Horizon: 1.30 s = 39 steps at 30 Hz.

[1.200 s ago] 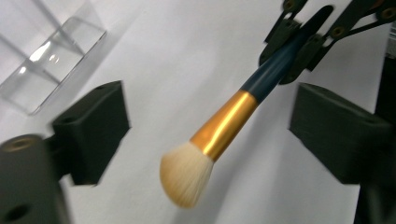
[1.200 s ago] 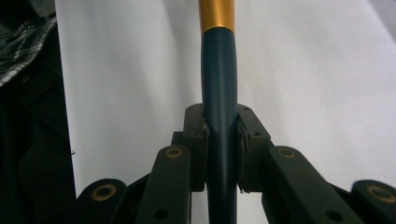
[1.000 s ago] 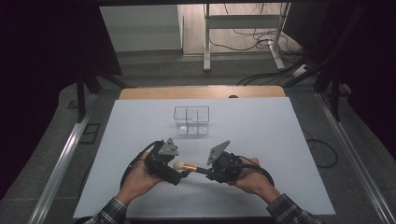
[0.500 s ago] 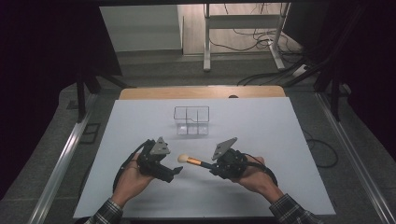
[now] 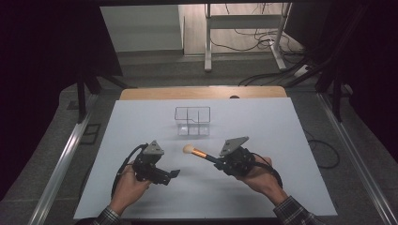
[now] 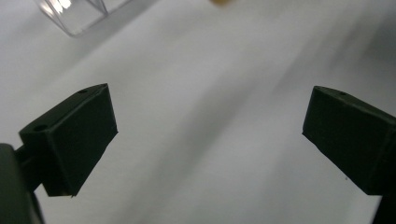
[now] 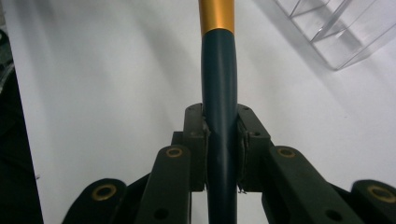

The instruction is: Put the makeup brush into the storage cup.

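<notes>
A makeup brush with a pale bristle head [image 5: 189,149], a gold ferrule [image 7: 216,16] and a dark handle [image 7: 219,93] points left and away toward the box. My right gripper [image 5: 218,161] [image 7: 220,140] is shut on the handle and holds the brush above the white table [image 5: 281,131]. To the left of the brush and apart from it, my left gripper [image 5: 172,174] [image 6: 208,135] stands open wide over bare table with nothing between its jaws. A clear compartment box [image 5: 192,121] [image 7: 336,32] [image 6: 74,14] stands just beyond the brush head.
A wooden strip [image 5: 202,93] runs along the table's far edge. Metal rails [image 5: 65,159] flank the table on both sides. Cables [image 5: 324,154] lie on the floor at the right.
The right gripper has carried the brush up and away toward the clear box. The left gripper, which was at the bristle end, has drawn back to the left and is now apart from it.
</notes>
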Each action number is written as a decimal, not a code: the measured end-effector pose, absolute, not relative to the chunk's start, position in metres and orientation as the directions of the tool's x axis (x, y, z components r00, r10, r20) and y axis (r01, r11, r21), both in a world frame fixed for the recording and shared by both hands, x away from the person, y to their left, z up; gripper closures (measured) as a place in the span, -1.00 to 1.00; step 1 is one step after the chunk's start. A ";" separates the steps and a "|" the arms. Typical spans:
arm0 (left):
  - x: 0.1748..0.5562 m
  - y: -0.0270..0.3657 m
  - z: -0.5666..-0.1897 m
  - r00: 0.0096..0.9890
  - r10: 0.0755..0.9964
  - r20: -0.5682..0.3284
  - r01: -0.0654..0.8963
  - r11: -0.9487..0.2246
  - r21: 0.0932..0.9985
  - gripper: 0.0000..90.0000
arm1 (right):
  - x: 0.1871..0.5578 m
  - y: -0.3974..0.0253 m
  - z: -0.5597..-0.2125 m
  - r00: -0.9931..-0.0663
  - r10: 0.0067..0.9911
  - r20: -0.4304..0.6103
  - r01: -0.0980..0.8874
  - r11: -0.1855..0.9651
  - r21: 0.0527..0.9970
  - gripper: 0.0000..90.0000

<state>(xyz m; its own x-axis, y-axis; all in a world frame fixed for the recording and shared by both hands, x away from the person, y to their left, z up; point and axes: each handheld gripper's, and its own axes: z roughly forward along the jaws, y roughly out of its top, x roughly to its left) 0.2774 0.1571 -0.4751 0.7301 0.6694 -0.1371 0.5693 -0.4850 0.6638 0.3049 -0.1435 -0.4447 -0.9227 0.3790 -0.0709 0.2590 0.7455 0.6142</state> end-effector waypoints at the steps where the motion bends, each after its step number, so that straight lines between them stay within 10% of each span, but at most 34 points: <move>1: 0.276 0.156 -0.475 0.725 0.673 -0.145 0.573 -0.474 0.669 -0.93 | 0.304 -0.144 -0.444 -0.921 0.383 -0.073 0.259 0.741 0.620 0.71; 19: 0.290 0.139 -0.466 0.707 0.573 -0.415 0.666 -0.344 0.661 -0.99 | 0.297 -0.139 -0.442 -0.909 0.411 -0.071 0.254 0.682 0.686 0.71; 39: 0.304 0.121 -0.464 0.715 0.524 -0.462 0.672 -0.334 0.661 -0.86 | 0.289 -0.123 -0.448 -0.918 0.395 -0.045 0.248 0.659 0.710 0.71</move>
